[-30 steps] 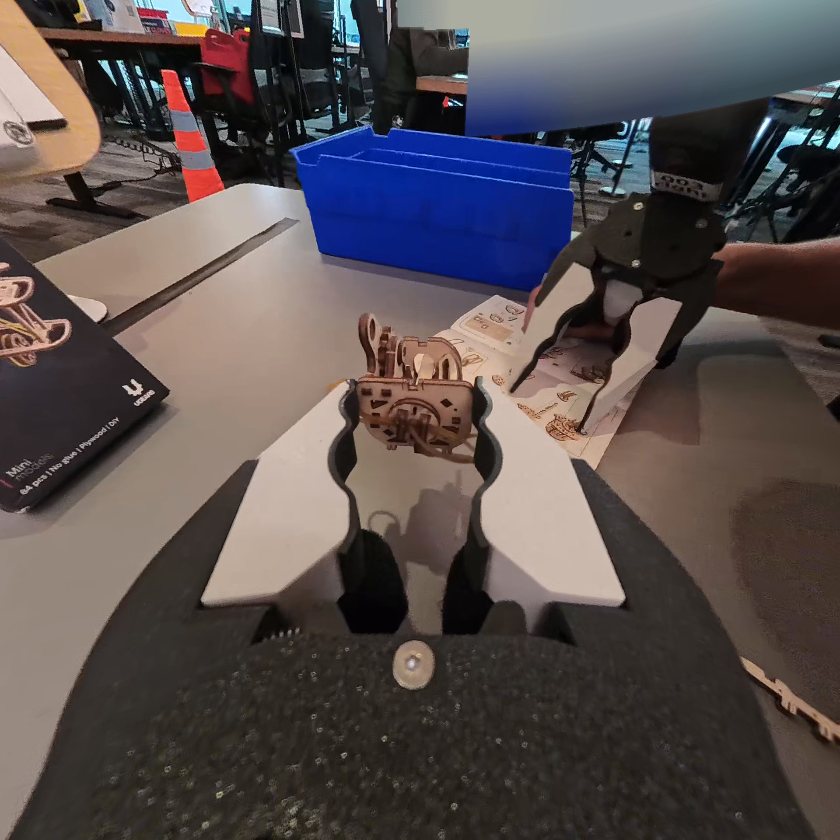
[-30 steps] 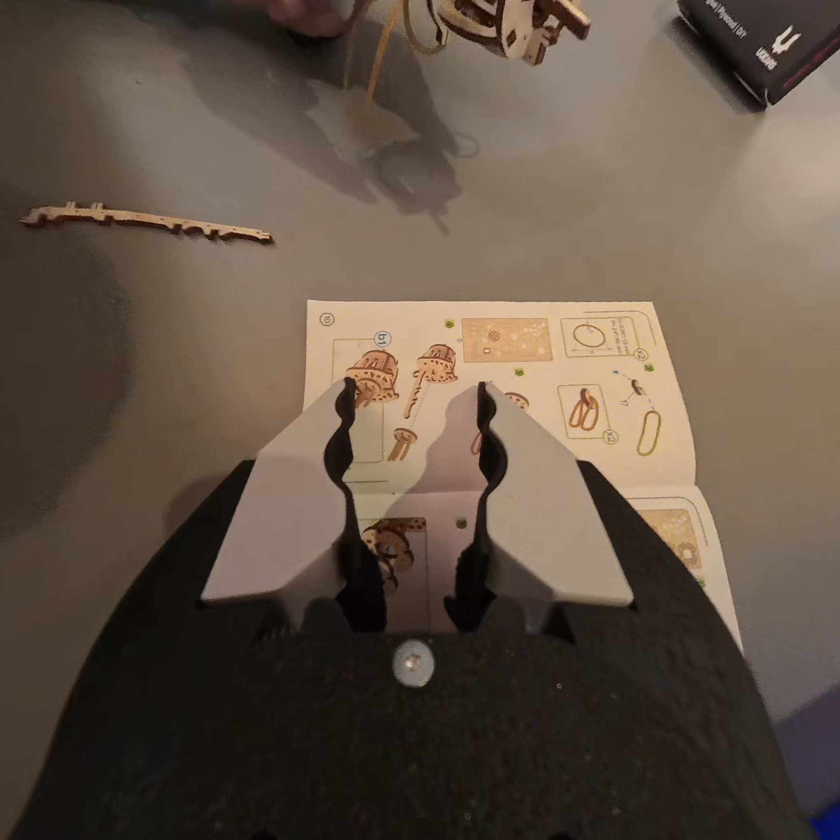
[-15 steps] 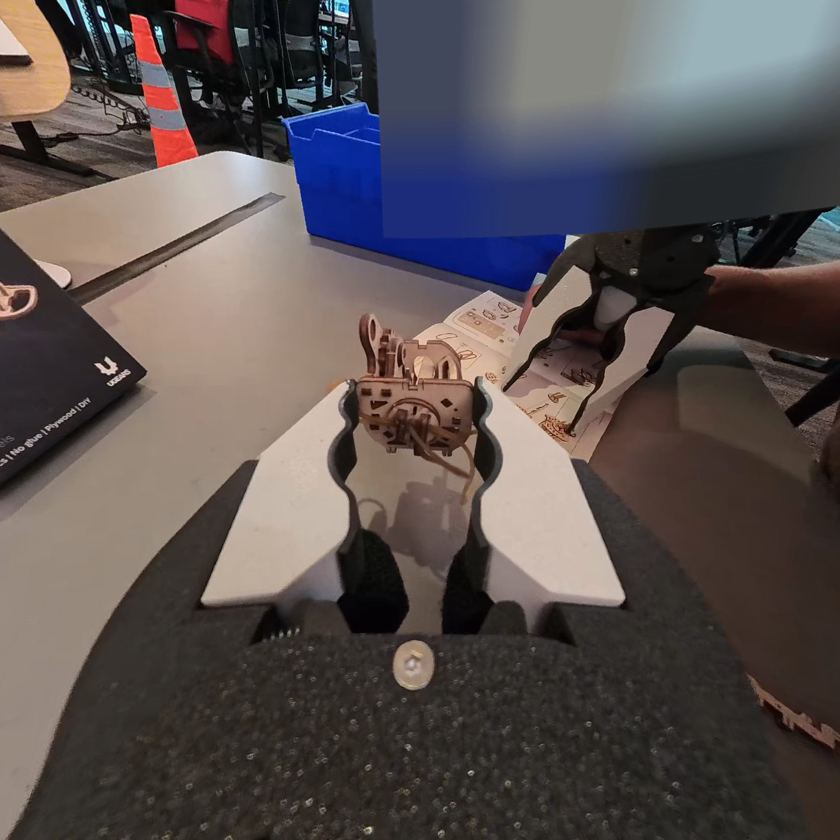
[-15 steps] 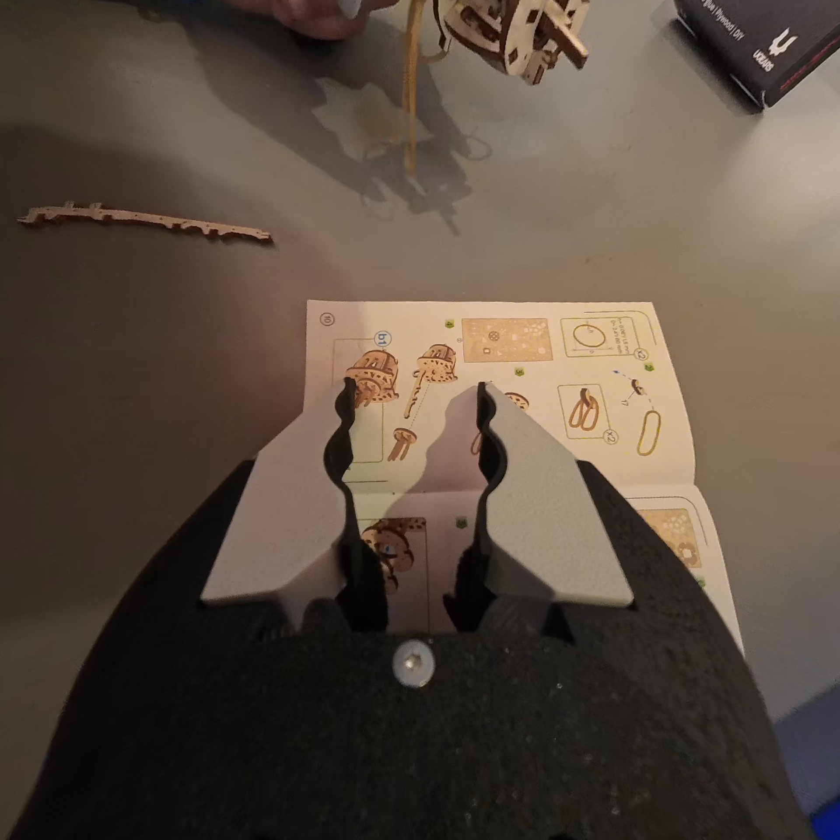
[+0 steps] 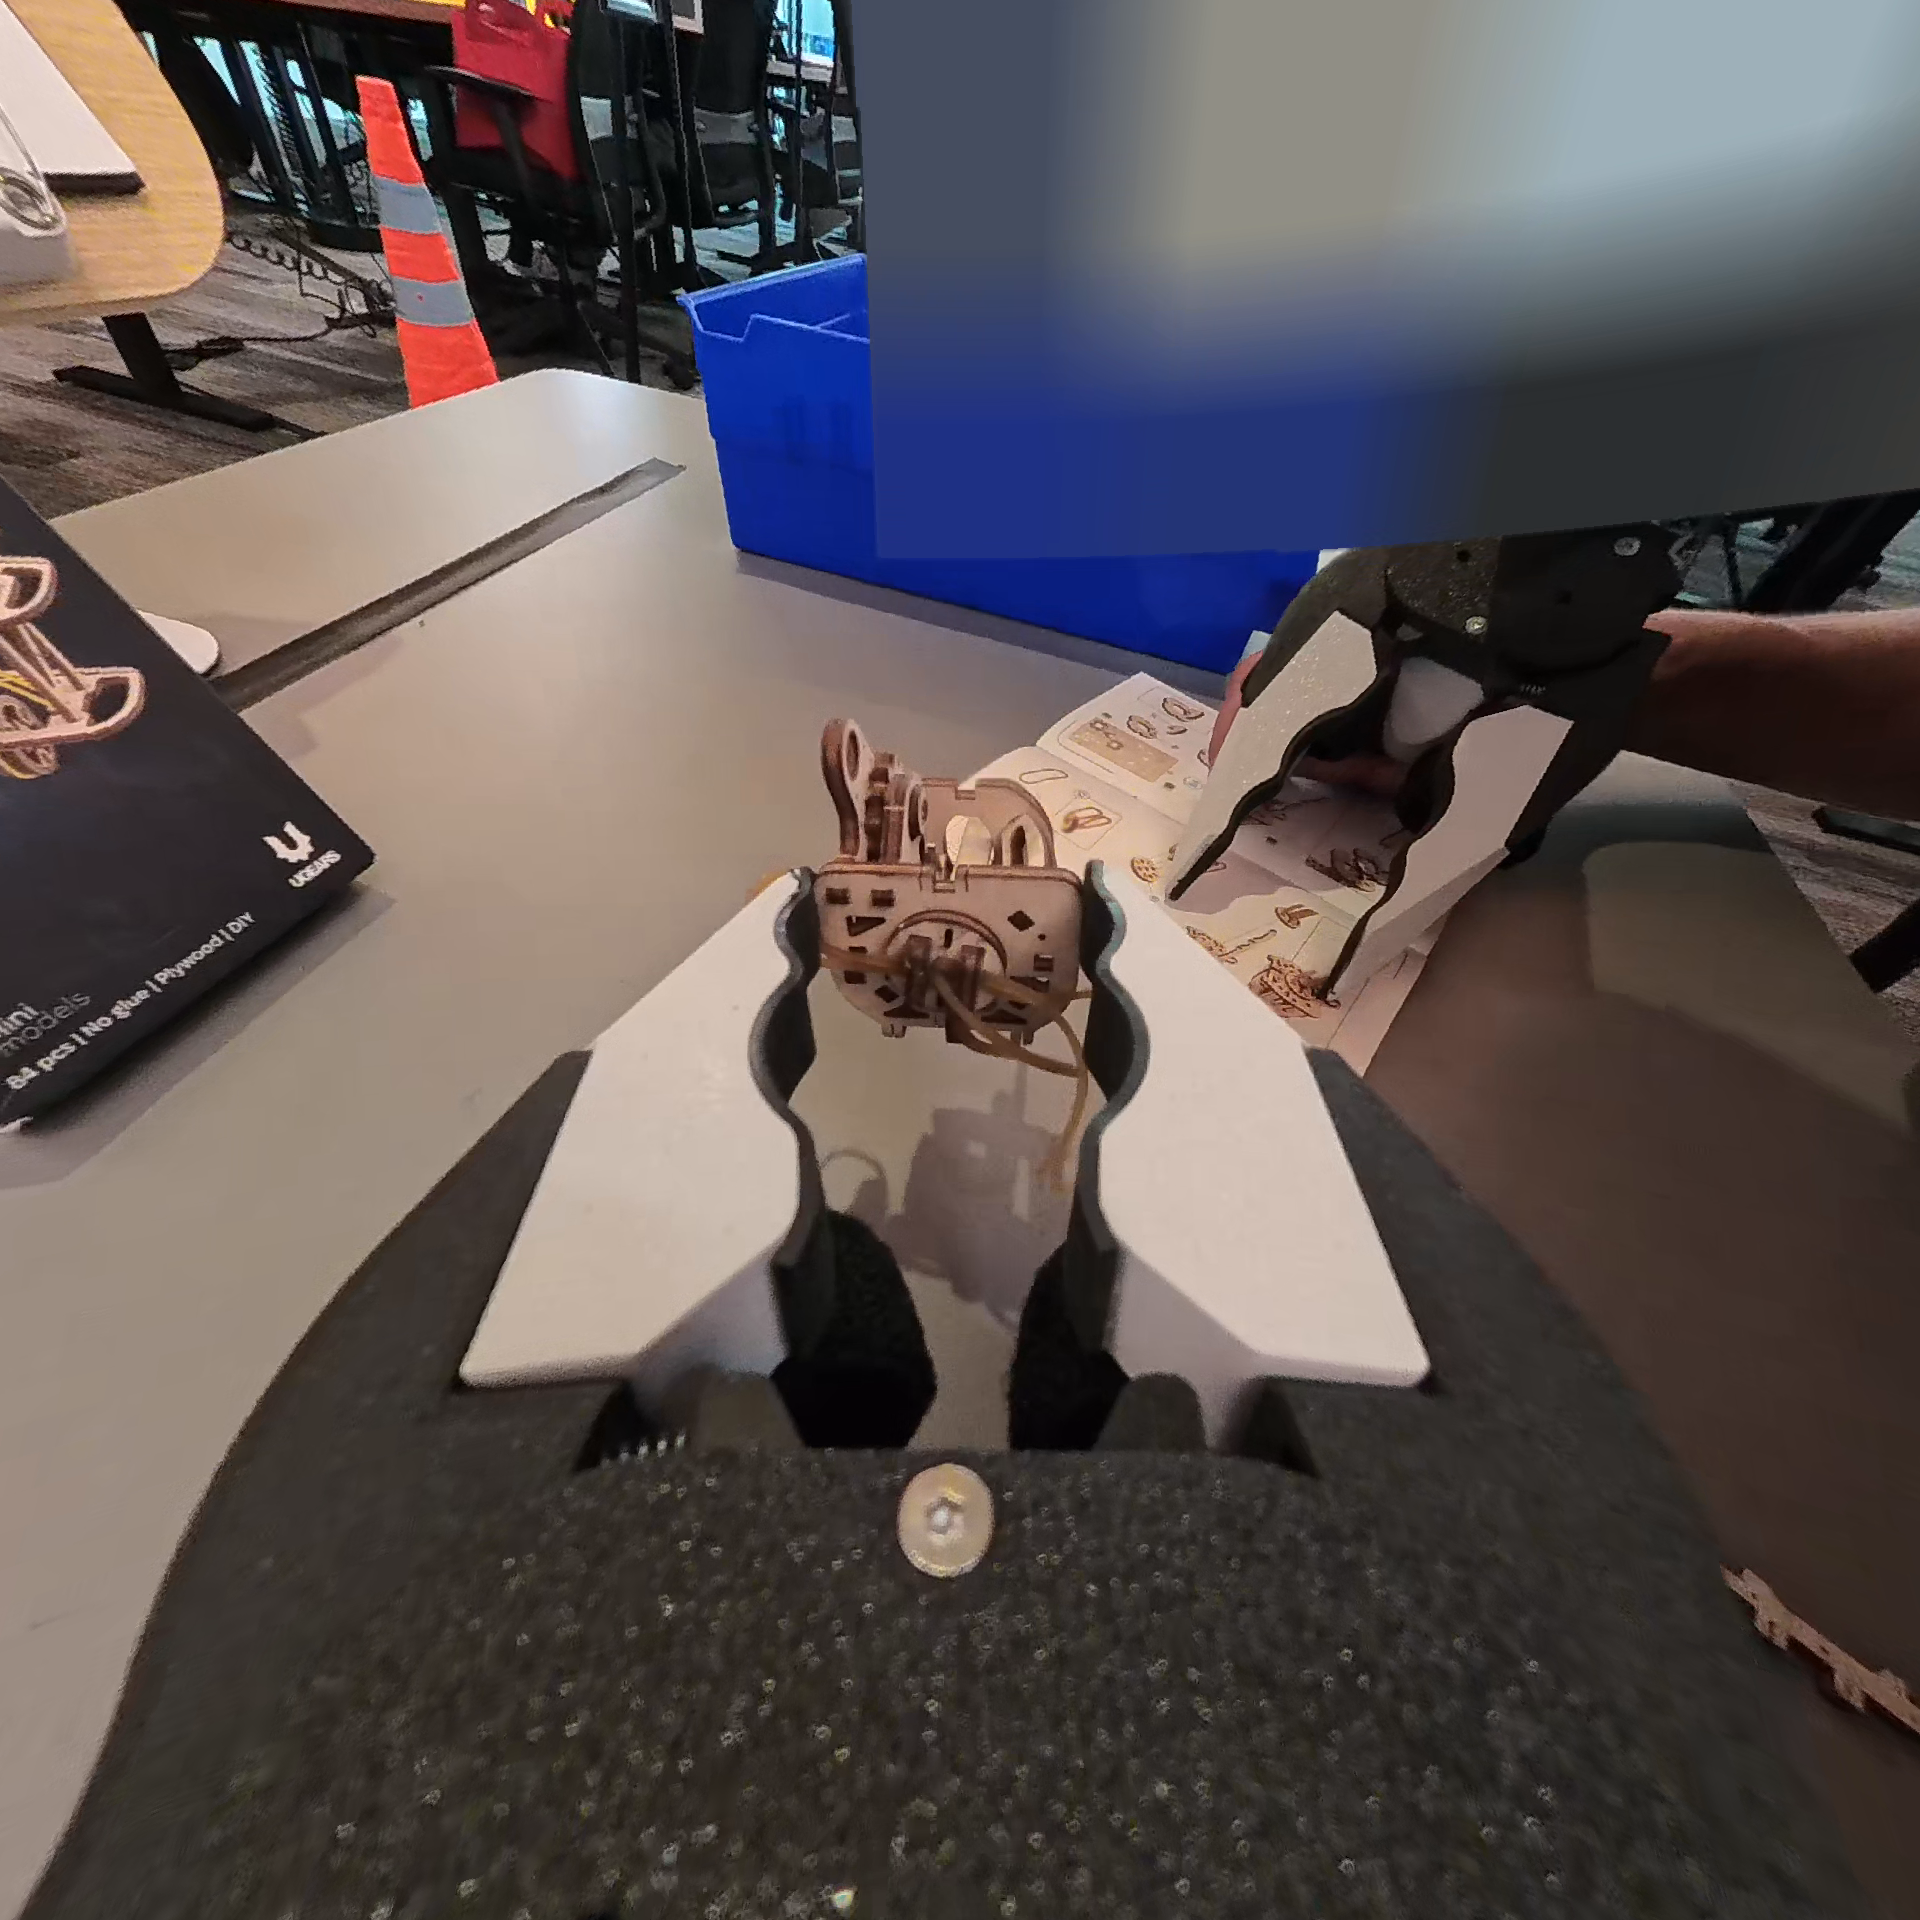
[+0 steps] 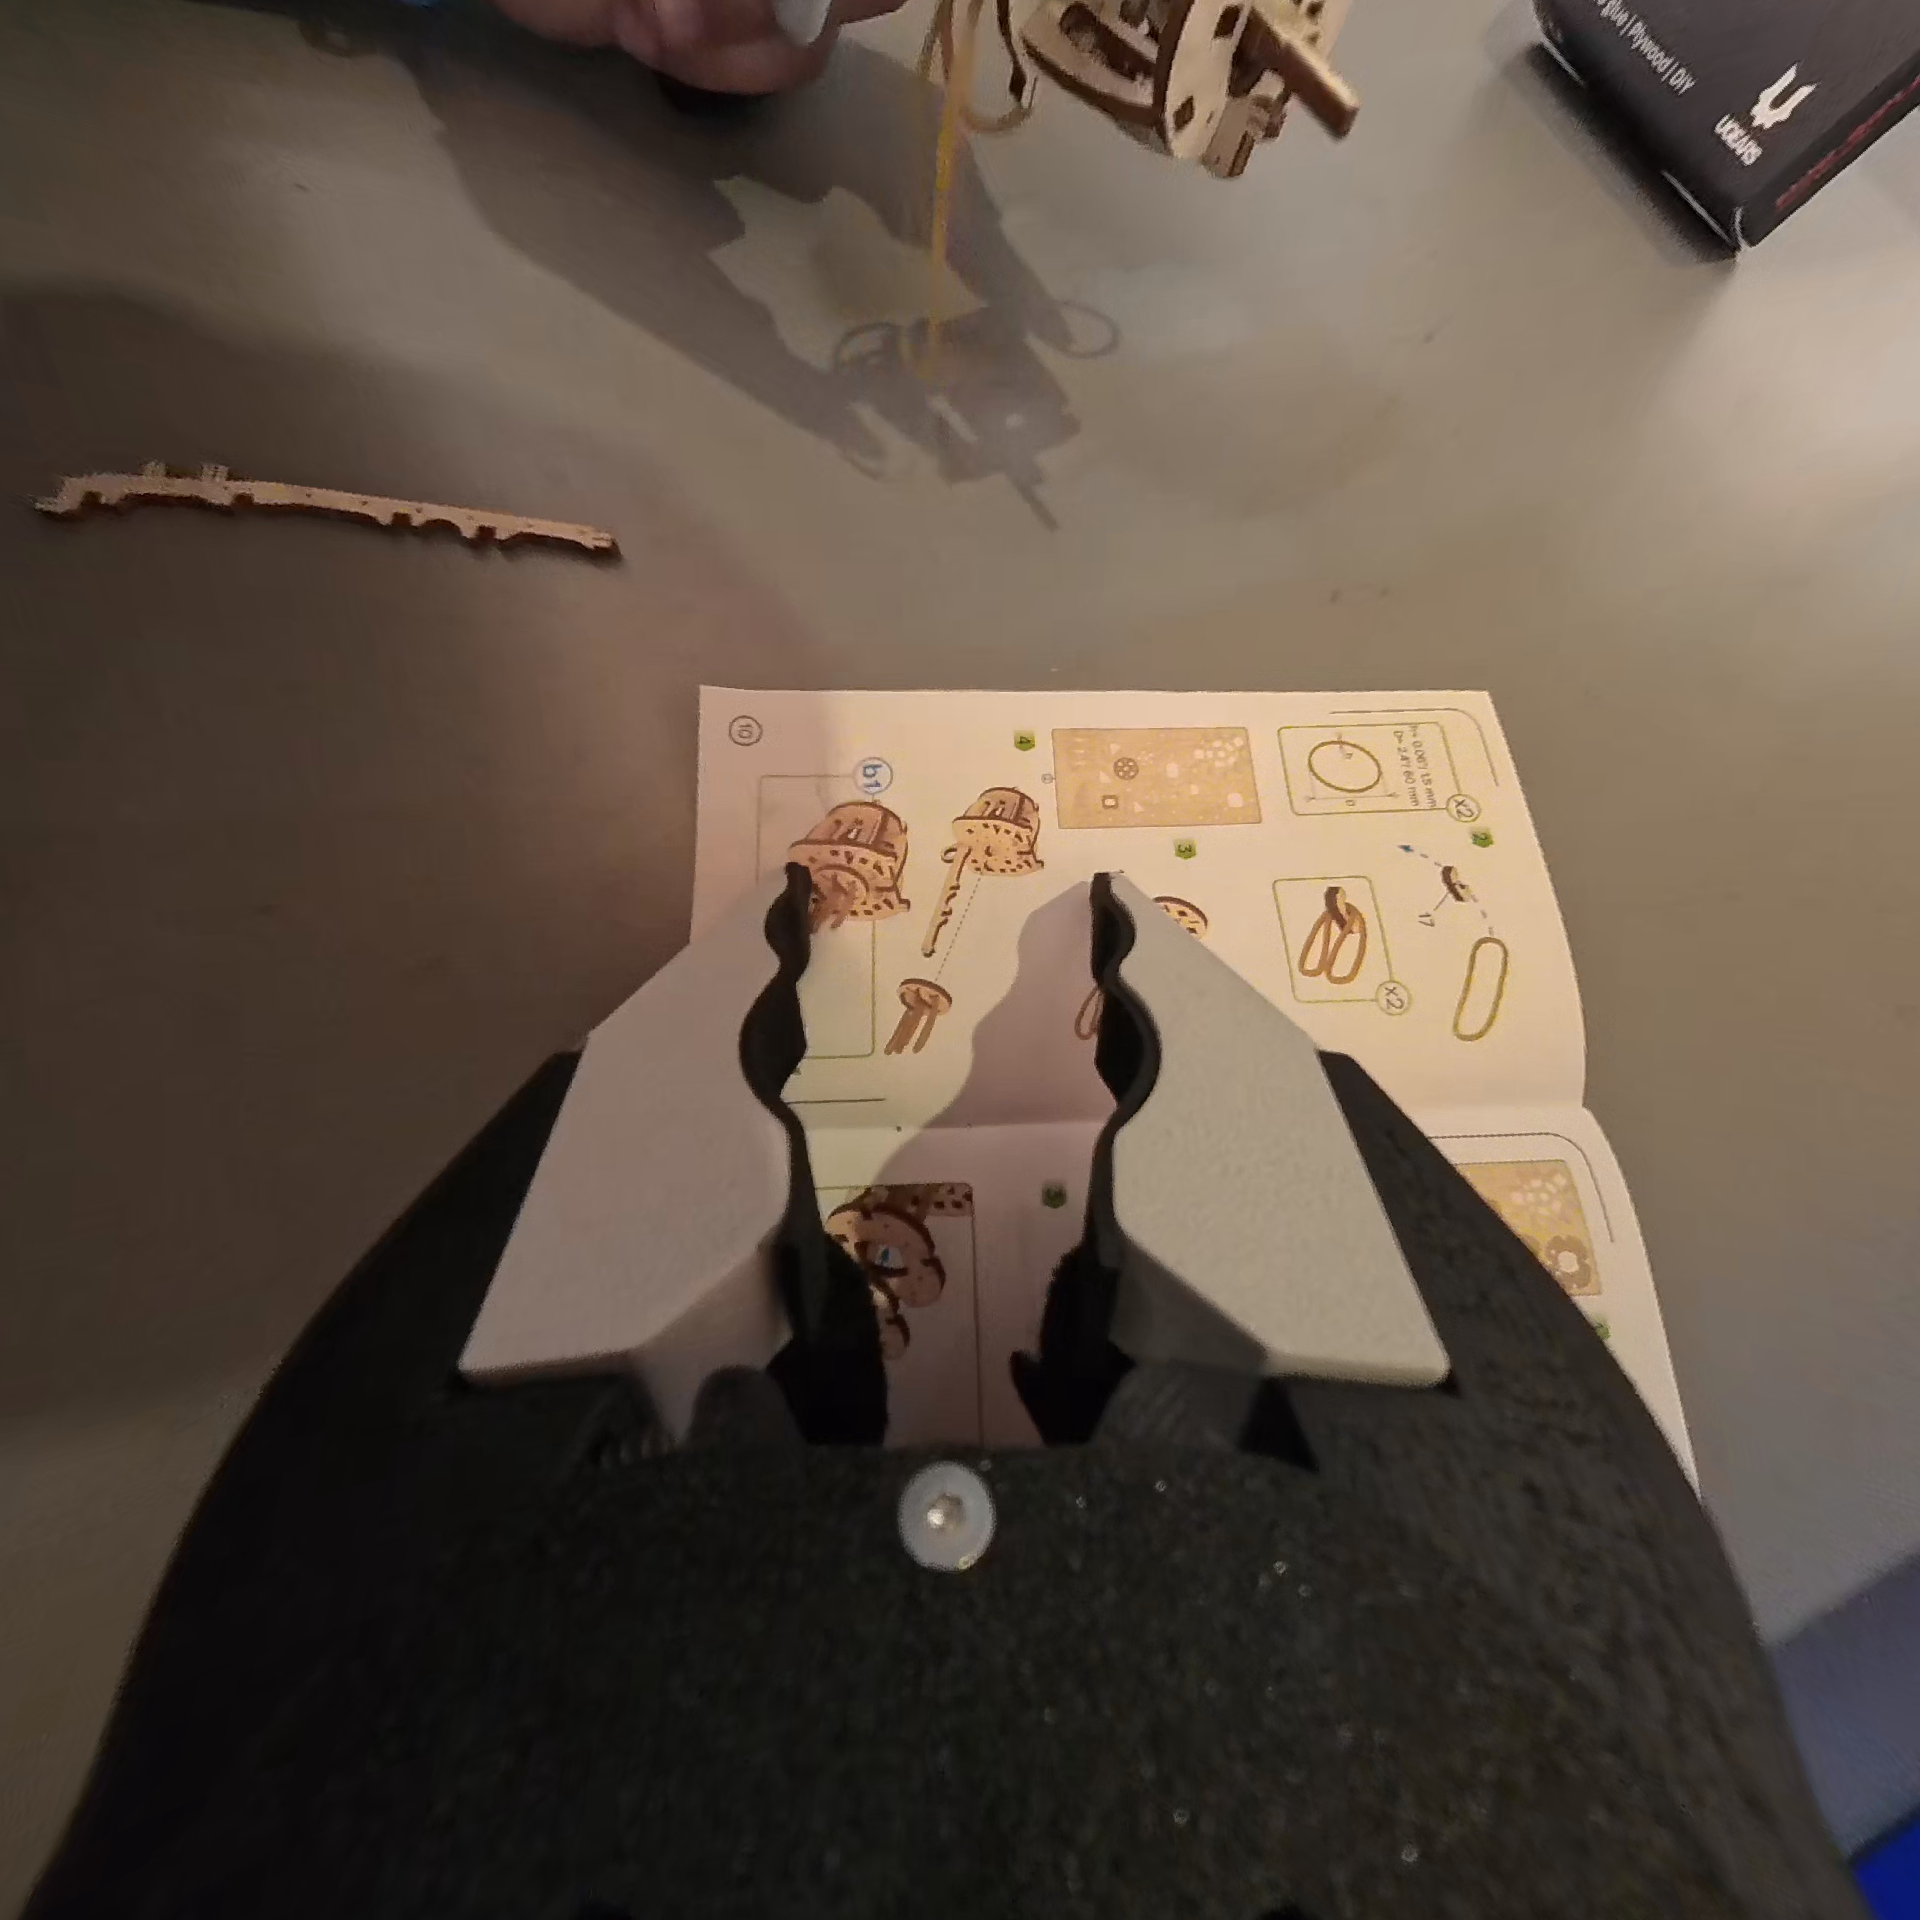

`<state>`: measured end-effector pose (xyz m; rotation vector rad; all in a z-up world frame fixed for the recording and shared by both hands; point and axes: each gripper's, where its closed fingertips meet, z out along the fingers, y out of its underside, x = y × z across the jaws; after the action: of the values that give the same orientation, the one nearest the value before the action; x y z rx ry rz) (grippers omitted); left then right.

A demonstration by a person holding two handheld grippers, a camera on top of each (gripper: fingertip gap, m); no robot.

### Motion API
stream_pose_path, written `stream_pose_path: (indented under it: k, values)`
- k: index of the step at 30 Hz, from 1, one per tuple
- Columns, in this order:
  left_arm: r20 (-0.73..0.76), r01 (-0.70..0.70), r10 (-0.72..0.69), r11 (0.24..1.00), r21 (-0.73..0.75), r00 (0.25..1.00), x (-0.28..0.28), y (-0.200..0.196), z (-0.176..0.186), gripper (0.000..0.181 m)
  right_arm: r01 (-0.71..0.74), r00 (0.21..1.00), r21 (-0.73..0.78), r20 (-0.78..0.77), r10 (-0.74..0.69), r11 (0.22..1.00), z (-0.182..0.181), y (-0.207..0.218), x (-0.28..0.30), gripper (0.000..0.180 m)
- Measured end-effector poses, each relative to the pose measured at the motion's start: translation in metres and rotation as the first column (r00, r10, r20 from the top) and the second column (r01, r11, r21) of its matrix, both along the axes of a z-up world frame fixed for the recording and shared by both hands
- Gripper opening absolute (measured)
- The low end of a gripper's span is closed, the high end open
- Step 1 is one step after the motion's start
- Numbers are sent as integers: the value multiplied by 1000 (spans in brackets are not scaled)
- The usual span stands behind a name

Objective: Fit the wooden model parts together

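My left claw (image 5: pixel 943 914) is clenched on the wooden model assembly (image 5: pixel 940 914), gripping its flat plate at the fingertips and holding it clear above the grey bench (image 5: pixel 520 748). A tan rubber band (image 5: pixel 1060 1049) hangs loose from the plate. My right claw (image 6: pixel 951 894) is released, jaws apart and empty, over the instruction sheet (image 6: pixel 1351 914). A loose wooden strip (image 6: pixel 322 504) lies on the bench, well apart from the sheet. A blue bin (image 5: pixel 790 416) stands behind.

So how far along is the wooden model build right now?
Partly done: the left gripper grips a wooden sub-assembly with rubber bands dangling. The right gripper hangs open over the instruction sheet. A notched wooden strip lies unfitted on the table.
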<state>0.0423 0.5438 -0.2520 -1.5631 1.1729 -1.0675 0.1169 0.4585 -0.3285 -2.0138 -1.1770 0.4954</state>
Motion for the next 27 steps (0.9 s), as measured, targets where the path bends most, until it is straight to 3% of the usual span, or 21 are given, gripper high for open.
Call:
stream_pose_path:
  k: [5, 9, 14, 18, 22, 27]
  values:
    - [46, -42, 41, 998, 40, 998, -5, 3, 8, 48, 65, 991, 63, -119, -57, 996, 31, 3, 1, 46]
    - [87, -68, 62, 995, 70, 994, -10, 3, 15, 48, 116, 986, 21, -123, -112, 993, 58, -13, -5, 53]
    - [89, -78, 69, 992, 103, 994, -12, 0, 16, 48, 335, 942, 77, 11, -337, 939, 46, -34, 4, 53]
    - [76, -81, 72, 989, 123, 995, -11, -1, 14, 48, 510, 853, 89, 72, -516, 856, 29, -53, 13, 56]
    - [77, -85, 75, 988, 129, 994, -11, -1, 15, 47, 637, 763, -32, -119, -636, 770, 24, -72, -2, 54]
    - [64, -87, 79, 987, 134, 995, -9, -1, 13, 48, 540, 790, -174, -232, -567, 823, 25, -91, -30, 53]
